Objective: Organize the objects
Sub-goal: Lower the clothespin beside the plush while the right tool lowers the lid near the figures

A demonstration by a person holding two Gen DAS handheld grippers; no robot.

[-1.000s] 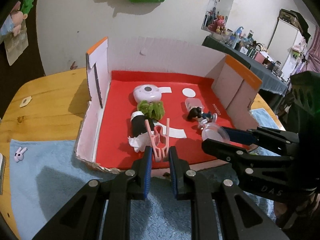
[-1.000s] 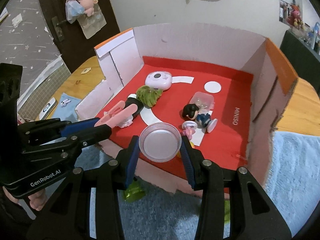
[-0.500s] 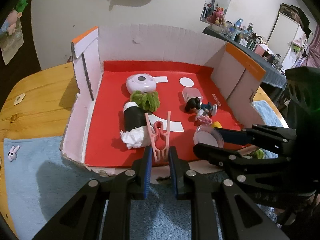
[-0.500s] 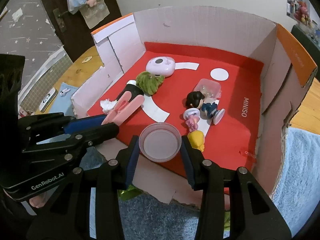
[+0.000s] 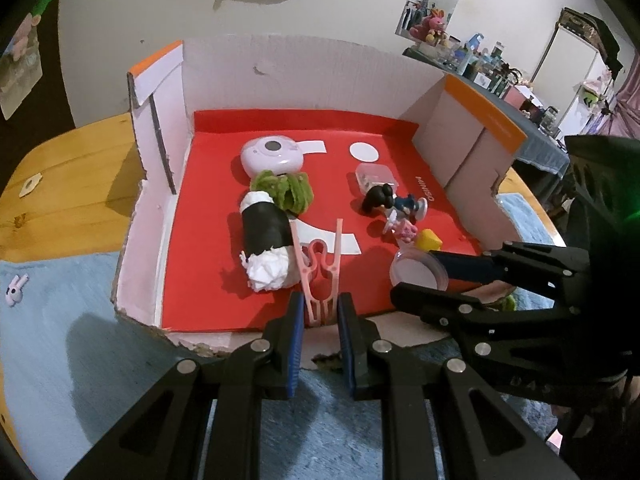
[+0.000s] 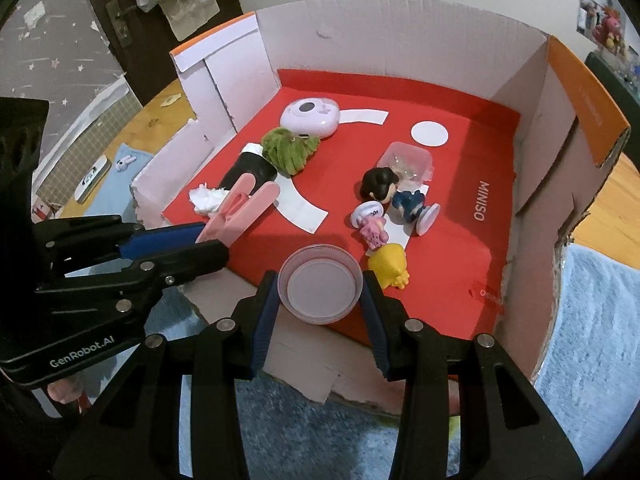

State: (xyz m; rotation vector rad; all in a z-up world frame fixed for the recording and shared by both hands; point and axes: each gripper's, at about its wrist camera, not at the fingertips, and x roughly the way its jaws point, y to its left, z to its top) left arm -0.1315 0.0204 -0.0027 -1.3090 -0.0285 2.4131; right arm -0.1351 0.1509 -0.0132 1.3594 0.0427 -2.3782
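Observation:
A cardboard box (image 5: 156, 216) (image 6: 560, 92) with a red floor lies open toward me. My left gripper (image 5: 318, 312) (image 6: 218, 246) is shut on a pink clothes peg (image 5: 320, 272) (image 6: 240, 208), held over the box's front edge. My right gripper (image 6: 322, 284) (image 5: 412, 280) is shut on a round clear lid (image 6: 320, 286) (image 5: 416, 272), also over the front edge, to the right of the peg. Inside the box lie a lilac round device (image 5: 272, 154), a green fuzzy thing (image 5: 286, 190), a black roll with white paper (image 5: 264, 244), a clear small tub (image 6: 406, 162), small figures (image 6: 390, 194) and a yellow toy (image 6: 390, 266).
The box rests on a blue towel (image 5: 72, 360) (image 6: 592, 320) over a wooden table (image 5: 60, 184). A small bunny charm (image 5: 15, 288) lies on the towel at the left. A flat device (image 6: 92, 178) sits at the table's left edge. A cluttered dark table (image 5: 532, 148) stands behind right.
Both grippers have tilted downward and edged nearer the box with the peg and the lid still held. More of the box floor and the yellow toy now show.

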